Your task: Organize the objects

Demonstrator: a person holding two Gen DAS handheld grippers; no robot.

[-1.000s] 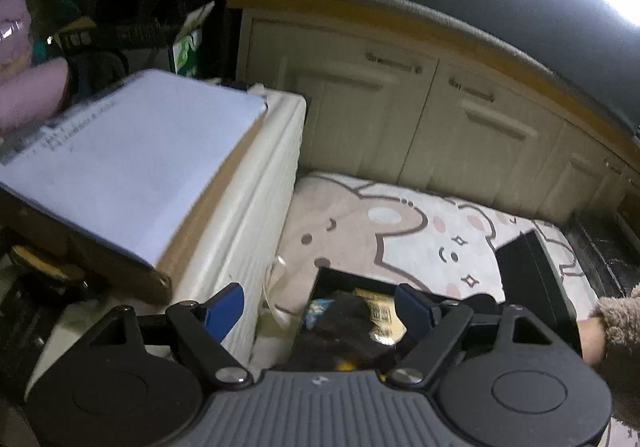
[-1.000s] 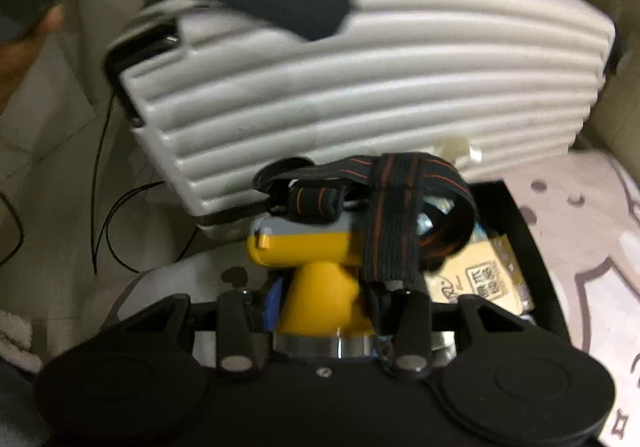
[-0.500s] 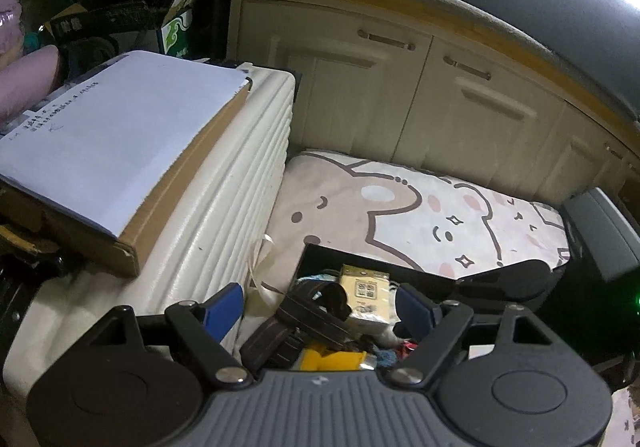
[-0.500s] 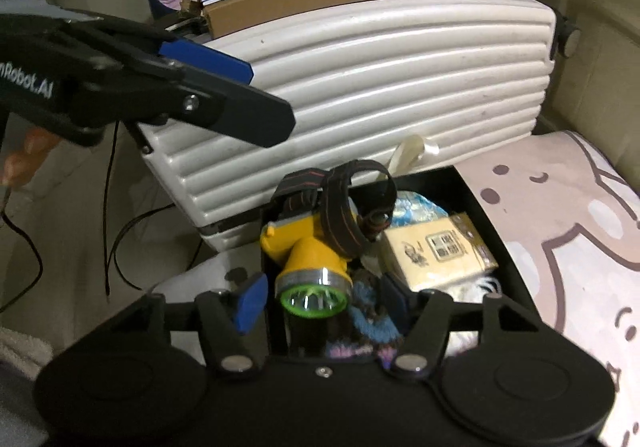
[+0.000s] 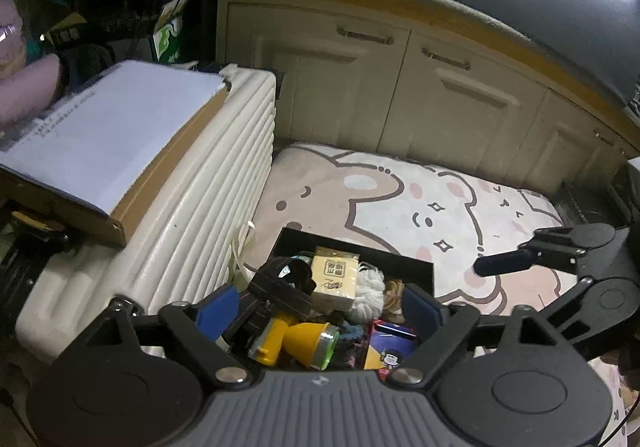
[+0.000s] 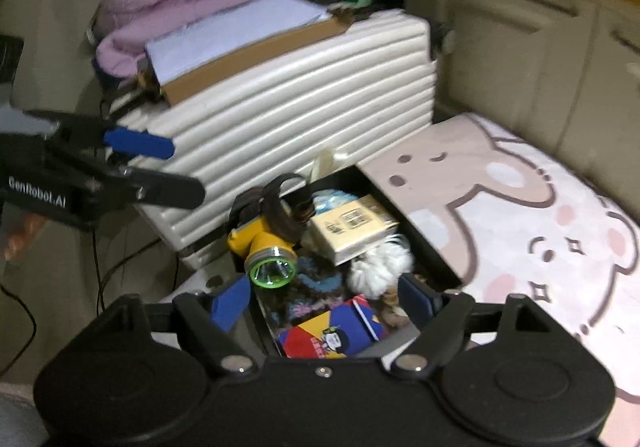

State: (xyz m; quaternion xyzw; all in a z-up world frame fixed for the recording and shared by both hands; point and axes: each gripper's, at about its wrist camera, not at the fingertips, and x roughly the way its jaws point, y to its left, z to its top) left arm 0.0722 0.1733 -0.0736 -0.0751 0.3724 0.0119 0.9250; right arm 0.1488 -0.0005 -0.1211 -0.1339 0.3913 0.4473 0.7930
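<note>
A: Where is the headlamp (image 6: 267, 243)?

B: In the black box (image 6: 424, 243), just ahead of the right gripper (image 6: 325, 297) and a little left of its midline. The lens faces that gripper, so the long axis runs along the fingers. The right hand appears nearer.

A: Jaws?

B: Both opening, empty. The left gripper (image 5: 318, 307) hovers over the box.

A: Change?

B: A second ago the right jaws clamped the headlamp.
</note>
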